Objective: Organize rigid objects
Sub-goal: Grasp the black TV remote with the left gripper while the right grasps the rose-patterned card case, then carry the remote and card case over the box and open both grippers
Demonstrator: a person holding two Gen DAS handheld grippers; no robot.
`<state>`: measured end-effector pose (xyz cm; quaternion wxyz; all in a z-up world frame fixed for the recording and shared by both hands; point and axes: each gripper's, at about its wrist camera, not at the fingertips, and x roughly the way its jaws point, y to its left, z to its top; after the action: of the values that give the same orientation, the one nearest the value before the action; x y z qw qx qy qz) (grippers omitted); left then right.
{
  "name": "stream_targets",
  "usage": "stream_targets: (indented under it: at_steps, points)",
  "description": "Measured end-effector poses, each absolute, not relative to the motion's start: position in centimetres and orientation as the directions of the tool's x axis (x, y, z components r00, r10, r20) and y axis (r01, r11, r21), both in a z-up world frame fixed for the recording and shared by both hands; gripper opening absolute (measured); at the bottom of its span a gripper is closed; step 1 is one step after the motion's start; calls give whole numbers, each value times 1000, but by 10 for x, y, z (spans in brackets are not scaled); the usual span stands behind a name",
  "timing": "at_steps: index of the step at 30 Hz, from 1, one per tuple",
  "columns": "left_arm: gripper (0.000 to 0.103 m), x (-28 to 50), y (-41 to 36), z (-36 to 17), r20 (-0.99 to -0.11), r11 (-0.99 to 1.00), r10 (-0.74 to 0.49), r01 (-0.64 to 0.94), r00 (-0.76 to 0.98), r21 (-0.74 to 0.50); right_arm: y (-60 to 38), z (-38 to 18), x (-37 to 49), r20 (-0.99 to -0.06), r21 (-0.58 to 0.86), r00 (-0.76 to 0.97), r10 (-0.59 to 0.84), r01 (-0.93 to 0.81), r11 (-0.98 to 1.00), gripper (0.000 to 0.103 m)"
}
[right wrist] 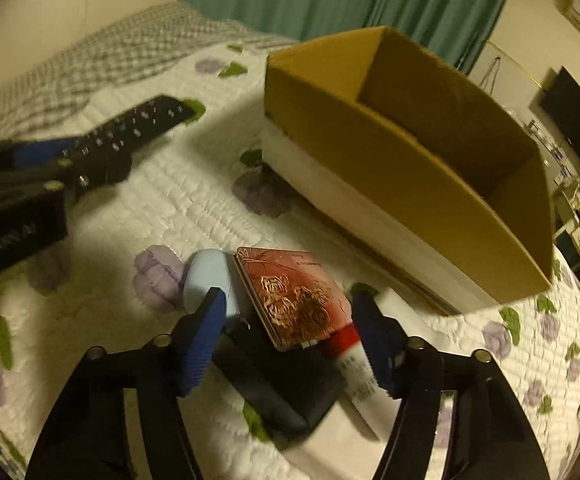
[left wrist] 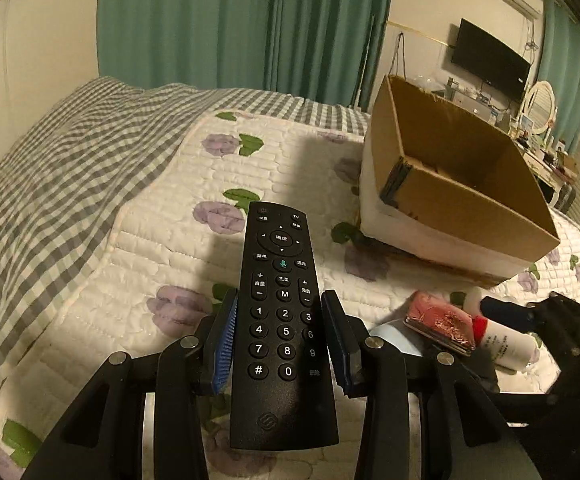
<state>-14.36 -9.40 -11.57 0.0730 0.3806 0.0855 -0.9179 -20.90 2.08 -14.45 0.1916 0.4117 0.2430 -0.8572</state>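
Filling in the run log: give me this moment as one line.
left gripper: shut on remote | right gripper: open over red case | cardboard box: looks empty

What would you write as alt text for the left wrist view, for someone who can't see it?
The left gripper clamps a black remote control above a flowered quilt on a bed. An open cardboard box sits to the right, with a red tin and a white bottle beside it.
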Motion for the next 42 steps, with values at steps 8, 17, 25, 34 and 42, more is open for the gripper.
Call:
stream_targets:
  at_steps: [8, 17, 25, 34, 42]
  points:
    - [41, -143, -92, -127, -734, -979, -58, 181, -677, -90, 15, -154, -226, -796, -308, -600, -85, 522, -795, 35]
    - [41, -130, -71, -107, -707, -986, -59, 152, -704, -69, 39, -108, -215, -745, -160, -626, -228, 501, -851, 9]
    - [41, -119, -38, -59, -634, -993, -49, 108, -772, -55, 79, -28, -189, -639, -58, -690, -341, 485, -872, 9]
    - [41, -163, -10, 5, -539, -1000, -12, 19, -842, -8, 124, 36, -213, -543, -44, -772, -331, 420, -906, 9]
    - [41, -247, 10, -17, -584, -1000, 16, -24, -812, 6, 145, 19, -261, -552, 4, -772, -315, 375, -927, 9]
